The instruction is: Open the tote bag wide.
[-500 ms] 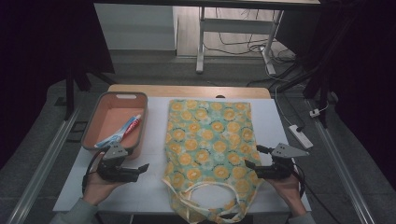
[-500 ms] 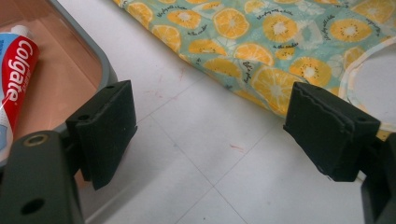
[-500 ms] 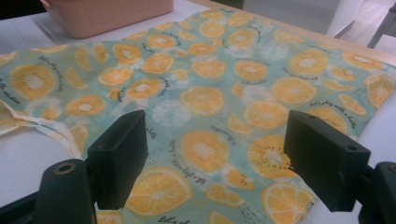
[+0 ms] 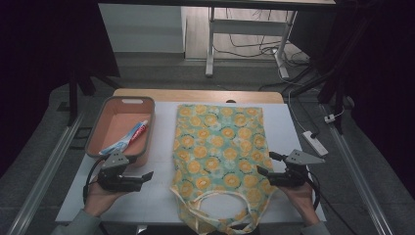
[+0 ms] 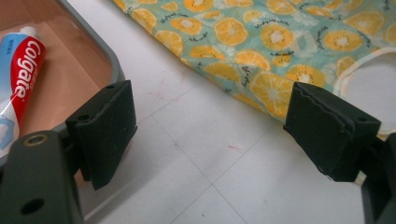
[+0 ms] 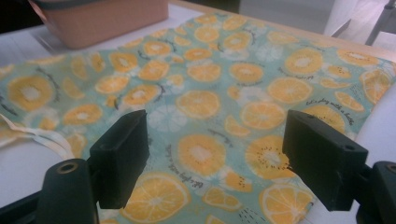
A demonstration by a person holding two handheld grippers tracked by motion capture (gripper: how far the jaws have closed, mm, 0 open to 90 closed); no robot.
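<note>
One fruit-print bag [image 4: 218, 155] flat on white counter [image 4: 156, 196]; one tray [image 4: 100, 128] holding one toothpaste tube [image 4: 128, 137]. Two grippers, left [image 4: 146, 176] and right [image 4: 265, 164], fingers wide, empty.

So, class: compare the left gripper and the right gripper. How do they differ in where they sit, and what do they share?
The left gripper hangs over bare white table by the tray with the toothpaste tube; the right gripper reaches over the fruit-print bag's edge. The left points right, the right points left. Both have open jaws, holding nothing.
</note>
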